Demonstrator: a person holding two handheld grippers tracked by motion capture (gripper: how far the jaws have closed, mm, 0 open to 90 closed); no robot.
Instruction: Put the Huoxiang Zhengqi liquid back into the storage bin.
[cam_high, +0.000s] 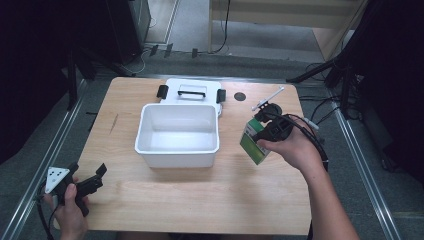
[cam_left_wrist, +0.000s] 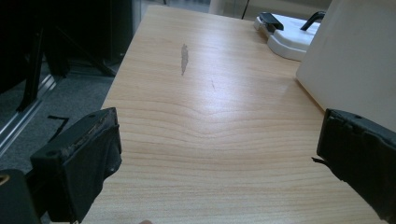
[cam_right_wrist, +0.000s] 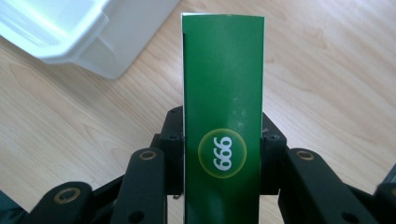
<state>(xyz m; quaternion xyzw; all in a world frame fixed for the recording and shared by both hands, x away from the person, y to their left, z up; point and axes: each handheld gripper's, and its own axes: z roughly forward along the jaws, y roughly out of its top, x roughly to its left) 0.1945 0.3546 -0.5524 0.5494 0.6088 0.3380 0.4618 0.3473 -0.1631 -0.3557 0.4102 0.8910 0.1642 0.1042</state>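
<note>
Step in hand, as I read it: carrying the green box (cam_high: 254, 141) to the white bin (cam_high: 178, 135). Right tool (cam_high: 260, 131) is clamped on the box, jaws pressing both narrow sides in the right gripper view (cam_right_wrist: 222, 116). Box hangs off the counter (cam_high: 200, 200), just right of the bin, tilted, with a gap between it and the bin wall.

Left tool (cam_high: 95, 177) sits at the near left corner of the counter, jaws apart with nothing between them; bare wood shows in the gap in the left gripper view (cam_left_wrist: 215, 154).

Next move likely calls for swinging the box leftward over the bin rim, high enough to clear it, then lowering and letting go. Bin looks empty, so there is room.

Box: small carton, slim, dark green faces, white edge along one side, round yellow-green badge with white "999" print. Cardboard, probably light; a hard squeeze could dent it.

Bin lid (cam_high: 192, 91) with black latches lies behind the bin, touching its far wall.
</note>
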